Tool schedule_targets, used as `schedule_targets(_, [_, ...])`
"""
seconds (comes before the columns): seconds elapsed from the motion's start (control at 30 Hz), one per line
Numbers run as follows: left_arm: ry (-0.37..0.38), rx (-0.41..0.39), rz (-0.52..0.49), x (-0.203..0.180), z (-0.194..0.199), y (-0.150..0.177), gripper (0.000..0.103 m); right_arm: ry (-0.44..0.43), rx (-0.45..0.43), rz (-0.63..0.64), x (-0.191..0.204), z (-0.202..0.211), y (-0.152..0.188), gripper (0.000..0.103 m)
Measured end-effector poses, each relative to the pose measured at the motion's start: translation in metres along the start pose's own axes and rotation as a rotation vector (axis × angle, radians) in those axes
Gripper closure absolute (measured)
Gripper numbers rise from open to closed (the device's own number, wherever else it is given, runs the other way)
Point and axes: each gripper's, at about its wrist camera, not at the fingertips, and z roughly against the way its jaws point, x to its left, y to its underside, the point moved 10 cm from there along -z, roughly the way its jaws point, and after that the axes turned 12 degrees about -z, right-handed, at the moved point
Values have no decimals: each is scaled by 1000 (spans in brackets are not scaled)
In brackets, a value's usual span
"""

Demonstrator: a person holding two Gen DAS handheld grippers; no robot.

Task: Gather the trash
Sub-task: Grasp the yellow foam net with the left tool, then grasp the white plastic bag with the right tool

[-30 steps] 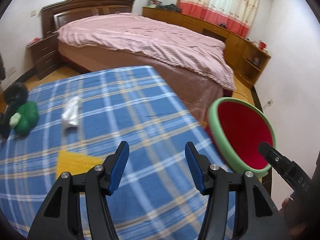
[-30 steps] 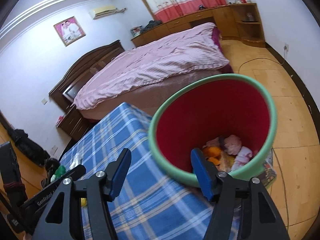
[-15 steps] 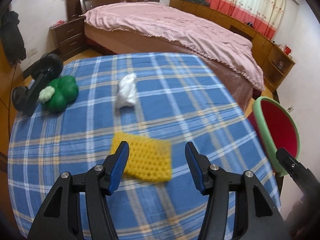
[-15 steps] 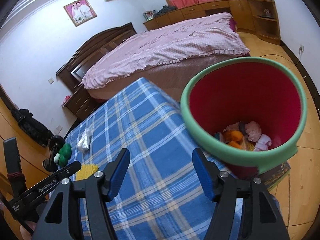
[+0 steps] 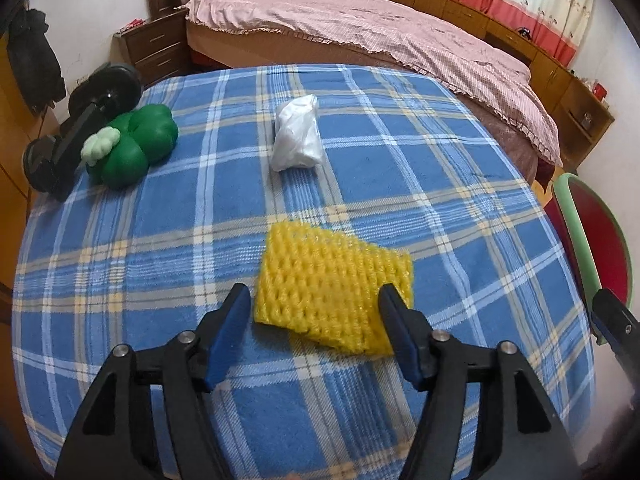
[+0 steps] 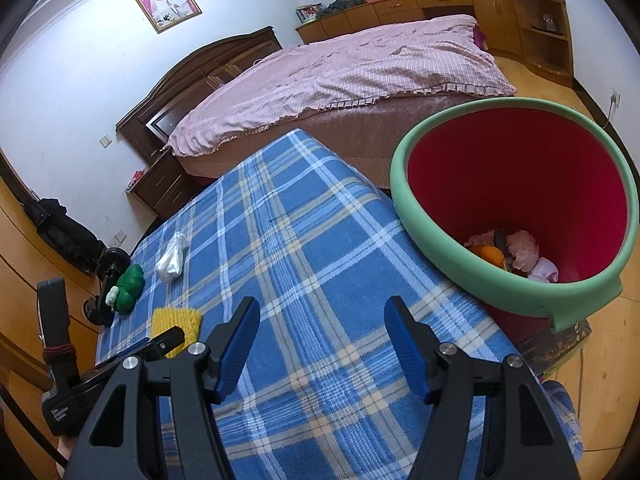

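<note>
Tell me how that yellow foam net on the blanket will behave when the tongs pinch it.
The yellow foam net looks like open mesh, so probably very light and squashy. It lies flat and limp, so it will likely fold and droop. The bumpy surface should not slip.

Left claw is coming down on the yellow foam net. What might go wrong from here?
1. The left claw, whose jaws have just been opening, straddles the yellow foam net without pressing it. The net lies flat, so the fingers may pinch the blue plaid cloth too.
2. The red bin sits off the cloth's right edge, so a loose grip could drop the net short.
</note>
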Motion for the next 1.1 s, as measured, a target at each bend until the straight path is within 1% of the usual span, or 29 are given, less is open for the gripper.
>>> schedule_targets(0.2, [9, -15, 29, 0, -1, -1, 34, -2, 16, 3, 2, -5, 3, 35])
schedule_targets(0.23, [14, -22, 33, -1, 0, -1, 38, -3, 19, 4, 2, -6, 4, 35])
schedule_targets(0.27, [20, -29, 35, -2, 1, -2, 44, -4, 21, 5, 3, -6, 5, 35])
schedule_targets(0.3, [34, -35, 37, -4, 2, -3, 47, -5, 22, 6, 3, -6, 6, 35])
schedule_targets(0.37, [67, -42, 43, -9, 3, -4, 64, -5, 24, 8, 4, -7, 6, 35])
schedule_targets(0.4, [94, -44, 50, -12, 3, -4, 69, -5, 24, 10, 4, -7, 7, 35])
schedule_targets(0.43, [121, -46, 59, -14, 3, -4, 78, -5, 24, 10, 5, -7, 6, 35])
schedule_targets(0.47, [141, -49, 67, -16, 4, -4, 84, -6, 23, 12, 5, -7, 6, 35])
schedule_targets(0.57, [153, -65, 72, -17, 9, -5, 88, -10, 22, 21, 10, -5, 6, 35])
schedule_targets(0.73, [145, -102, 88, -6, 23, -11, 89, -23, 22, 55, 25, -4, 5, 35])
schedule_targets(0.87, [101, -143, 104, 16, 37, -22, 89, -44, 28, 93, 45, -4, 4, 35])
schedule_targets(1.1, [-21, -190, 147, 75, 55, -39, 89, -77, 52, 146, 86, -13, 3, 35])
